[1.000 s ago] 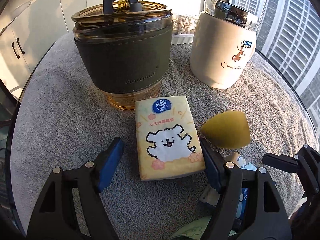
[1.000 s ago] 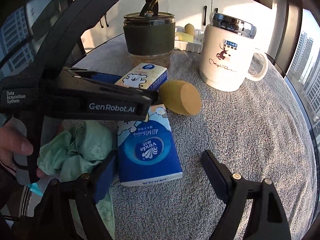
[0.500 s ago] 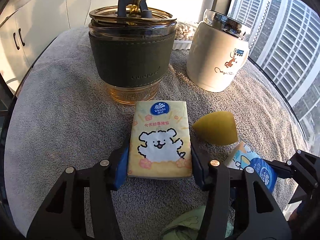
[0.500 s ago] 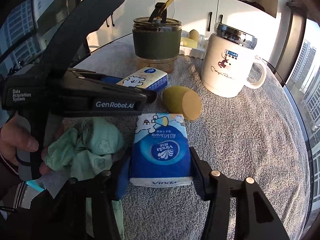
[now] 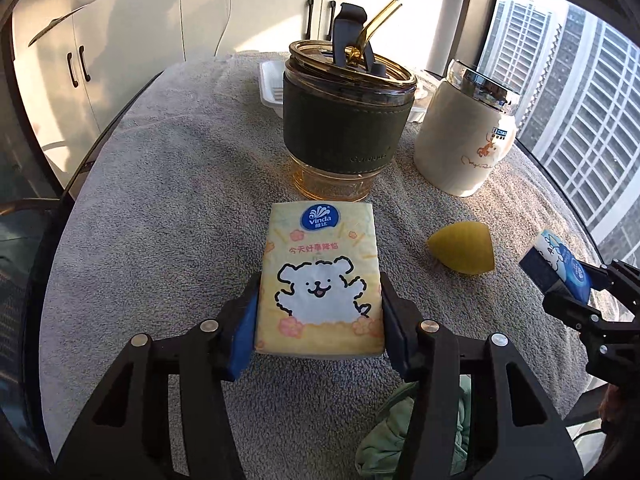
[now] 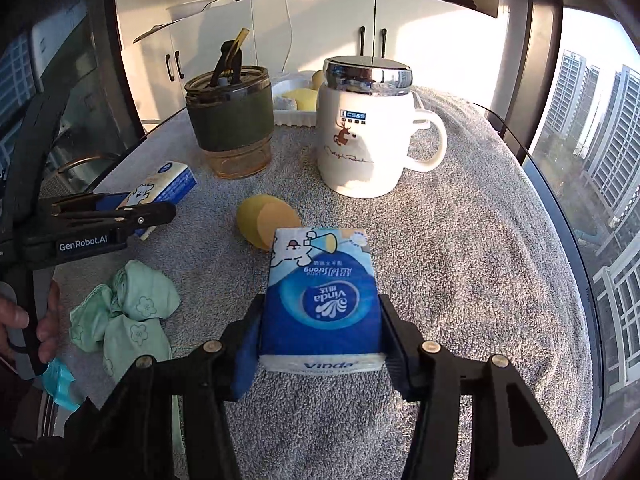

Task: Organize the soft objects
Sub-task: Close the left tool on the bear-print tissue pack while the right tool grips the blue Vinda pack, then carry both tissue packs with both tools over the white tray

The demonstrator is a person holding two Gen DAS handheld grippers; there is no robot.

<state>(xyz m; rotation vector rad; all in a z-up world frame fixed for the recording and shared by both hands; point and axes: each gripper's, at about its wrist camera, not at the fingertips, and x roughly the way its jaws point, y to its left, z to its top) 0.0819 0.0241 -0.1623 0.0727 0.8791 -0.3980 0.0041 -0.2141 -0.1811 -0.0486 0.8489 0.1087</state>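
Left fingers (image 5: pixel 320 320) clamp the yellow tissue pack (image 5: pixel 320 280); right fingers (image 6: pixel 320 336) clamp the blue tissue pack (image 6: pixel 322 300); bare towel (image 6: pixel 480 280) right.

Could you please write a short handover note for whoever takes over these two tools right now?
Left tool: shut on the yellow tissue pack, gripped by its long sides.
Right tool: shut on the blue tissue pack, gripped the same way.
On the grey towel: the yellow sponge lies loose in front of the white mug; the crumpled green cloth lies near the front edge.
The white tray behind the mug and the amber cup already holds a few yellowish pieces.
Done: both packs gripped.
Left: probably place both packs, then collect the sponge and cloth.
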